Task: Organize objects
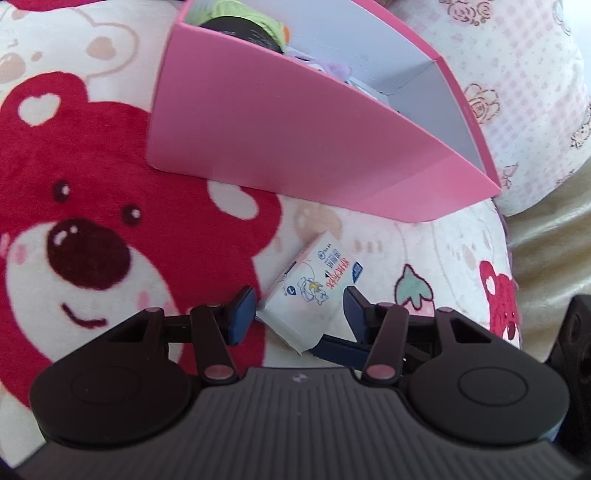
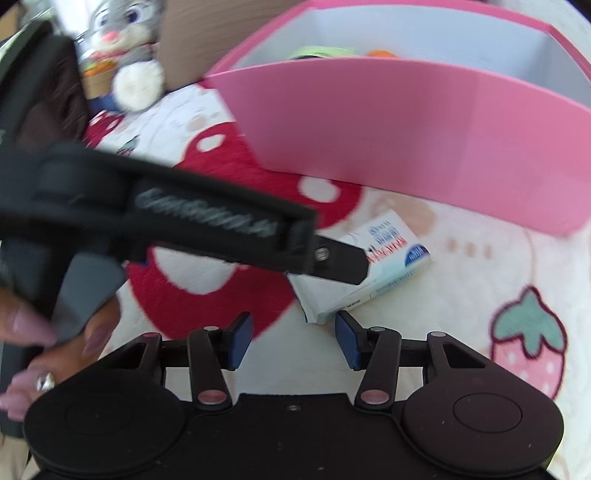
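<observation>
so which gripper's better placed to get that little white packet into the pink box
Left. The left gripper already straddles the white packet, with the pink box just ahead. The right gripper sits short of it, jaws empty.

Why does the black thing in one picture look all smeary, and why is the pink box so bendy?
Right wrist view: the left tool crossing the frame is motion-blurred, its lettering smeared; the plush rabbit behind is soft too. Left wrist view: mostly sharp, the small white carton readable. Both views: the fisheye lens curves the pink box edges.
</observation>
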A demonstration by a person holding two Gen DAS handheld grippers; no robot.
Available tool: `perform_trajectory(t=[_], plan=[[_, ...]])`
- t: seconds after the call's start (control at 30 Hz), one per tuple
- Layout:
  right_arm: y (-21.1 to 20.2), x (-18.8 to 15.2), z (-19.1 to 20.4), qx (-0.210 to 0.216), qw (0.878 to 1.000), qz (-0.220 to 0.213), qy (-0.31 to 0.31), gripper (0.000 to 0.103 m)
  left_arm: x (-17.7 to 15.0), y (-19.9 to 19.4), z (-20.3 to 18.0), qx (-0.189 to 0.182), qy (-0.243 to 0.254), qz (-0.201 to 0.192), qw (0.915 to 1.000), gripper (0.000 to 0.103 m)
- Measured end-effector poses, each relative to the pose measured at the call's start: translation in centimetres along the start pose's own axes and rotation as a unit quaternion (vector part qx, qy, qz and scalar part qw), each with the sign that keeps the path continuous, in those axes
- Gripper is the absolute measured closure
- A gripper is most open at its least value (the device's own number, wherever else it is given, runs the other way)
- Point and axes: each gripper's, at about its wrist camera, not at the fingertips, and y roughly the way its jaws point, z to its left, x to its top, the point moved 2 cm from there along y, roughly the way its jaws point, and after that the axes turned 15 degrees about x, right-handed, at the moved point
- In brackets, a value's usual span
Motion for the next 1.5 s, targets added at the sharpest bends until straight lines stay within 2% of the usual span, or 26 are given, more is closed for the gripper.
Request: perform_trajectory(t=[0.07, 0.2, 0.3, 0.37, 0.4, 0.43, 0.53, 0.67, 0.77, 1.03, 1.13, 1.23, 1.5], plan=[[-0.1, 0.0, 0.9, 0.004, 1.000, -0.001, -0.011, 0.044, 0.1, -0.3, 0.6, -0.009, -0.015, 0.012, 0.9998, 0.053], [-0.5, 0.0, 2.2, -0.047, 0.996, -0.006, -0.078, 0.035, 0.1, -0.4, 1.5, -0.006, -0.030, 0.019, 0.9994, 0.054], [-0.9, 0.4, 1.4, -0.058, 0.996, -0.018, -0.071, 0.029, -0.1, -0.3, 1.8, 0.002, -0.035, 0.026, 0.9990, 0.055], [-1.0, 0.7, 0.8, -0.071, 0.994, -0.029, -0.075, 0.017, -0.2, -0.1, 1.8, 0.002, -0.039, 0.031, 0.9988, 0.057], [-0.9, 0.8, 0.5, -0.077, 0.993, -0.034, -0.079, 0.016, -0.3, 0.0, 1.8, 0.002, -0.040, 0.032, 0.9987, 0.058], [-0.7, 1.0, 0.2, -0.082, 0.993, -0.036, -0.082, 0.016, -0.4, 0.1, 1.8, -0.001, -0.045, 0.035, 0.9984, 0.061], [0.1, 1.3, -1.4, -0.098, 0.991, -0.030, -0.082, 0.016, -0.7, 0.8, 2.0, -0.042, -0.081, 0.066, 0.9937, 0.065], [1.2, 1.2, -2.5, -0.082, 0.993, -0.026, -0.078, 0.011, -1.1, 1.0, 1.6, -0.024, -0.073, 0.057, 0.9954, 0.066], [0.4, 0.9, -2.5, -0.073, 0.994, -0.031, -0.072, 0.011, -1.1, 0.9, 1.4, -0.019, -0.067, 0.045, 0.9965, 0.069], [0.2, 0.2, -0.9, -0.054, 0.995, 0.000, -0.082, 0.010, -0.4, 0.5, 1.3, 0.012, -0.038, -0.002, 0.9992, 0.069], [0.2, 0.1, -0.9, -0.071, 0.994, -0.004, -0.080, 0.010, -0.1, 0.9, 1.7, 0.010, -0.045, 0.009, 0.9989, 0.069], [0.7, 0.2, -1.4, -0.083, 0.994, -0.027, -0.065, 0.011, 0.1, 1.2, 2.1, 0.009, -0.054, 0.016, 0.9984, 0.069], [1.7, -0.4, -1.6, -0.098, 0.992, -0.034, -0.065, 0.013, 0.2, 1.5, 1.9, 0.009, -0.040, 0.004, 0.9992, 0.073]])
